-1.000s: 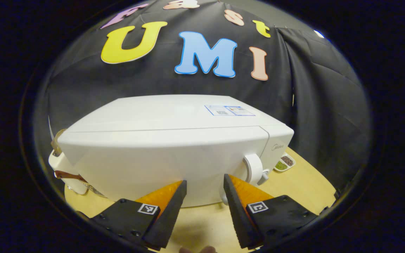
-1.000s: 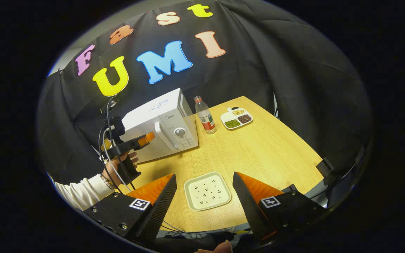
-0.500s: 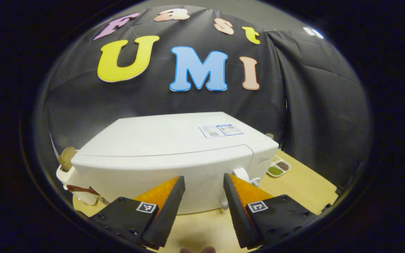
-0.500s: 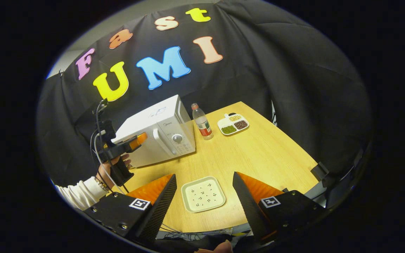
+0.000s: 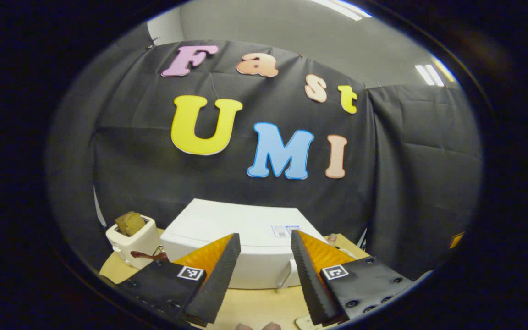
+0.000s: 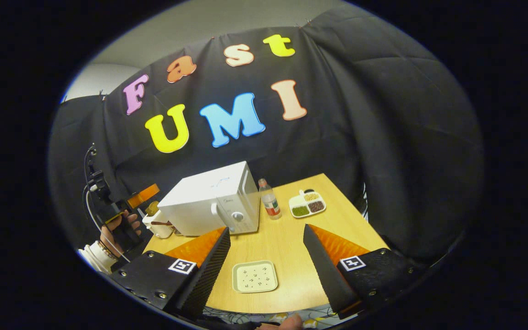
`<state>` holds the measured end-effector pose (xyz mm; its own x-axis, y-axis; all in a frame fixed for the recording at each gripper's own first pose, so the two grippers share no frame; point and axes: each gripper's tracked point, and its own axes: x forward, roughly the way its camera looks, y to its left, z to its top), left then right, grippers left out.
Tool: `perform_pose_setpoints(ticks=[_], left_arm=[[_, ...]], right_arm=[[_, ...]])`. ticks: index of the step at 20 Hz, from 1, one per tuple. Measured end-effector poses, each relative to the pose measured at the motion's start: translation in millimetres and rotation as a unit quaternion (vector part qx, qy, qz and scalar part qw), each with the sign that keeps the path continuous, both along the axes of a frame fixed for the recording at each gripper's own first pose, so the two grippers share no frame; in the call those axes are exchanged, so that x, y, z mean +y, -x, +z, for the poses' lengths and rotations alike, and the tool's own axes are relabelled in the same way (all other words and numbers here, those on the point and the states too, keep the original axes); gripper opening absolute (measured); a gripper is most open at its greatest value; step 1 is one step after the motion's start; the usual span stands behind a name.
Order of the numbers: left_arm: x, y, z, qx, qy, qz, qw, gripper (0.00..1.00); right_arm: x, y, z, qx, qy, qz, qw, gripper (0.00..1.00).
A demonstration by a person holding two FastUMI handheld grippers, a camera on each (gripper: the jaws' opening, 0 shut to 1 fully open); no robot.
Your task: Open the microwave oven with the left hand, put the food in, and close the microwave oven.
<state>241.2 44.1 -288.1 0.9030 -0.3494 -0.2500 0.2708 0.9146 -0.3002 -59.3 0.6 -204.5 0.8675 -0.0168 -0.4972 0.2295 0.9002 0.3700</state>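
Both hand-held grippers are backing away with jaws spread, grasping nothing; the microwave is sitting shut on the desk, the food plate untouched, so opening hasn't started.

Setting: my recording booth, staged as a kitchen. Black cloth wall; wooden table with microwave oven, toaster, water bottle, divided dish.
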Motion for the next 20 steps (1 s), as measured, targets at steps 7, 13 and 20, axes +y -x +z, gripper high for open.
perform_pose_setpoints(ticks=[7, 13, 20], left_arm=[[-0.6, 110.4, 141.8, -0.04, 0.016, 0.033, 0.999, 0.88], [1.4, 184.7, 211.3, -0.056, -0.027, 0.076, 0.995, 0.79], [-33.9, 208.0, 219.3, -0.082, -0.061, 0.066, 0.993, 0.82]], right_arm=[[-34.5, 5.9, 63.6, -0.066, 0.038, 0.057, 0.995, 0.98], [-45.4, -5.7, 114.5, -0.105, 0.065, 0.046, 0.991, 0.98], [-27.5, -18.7, 161.2, -0.156, 0.1, 0.021, 0.982, 0.98]])
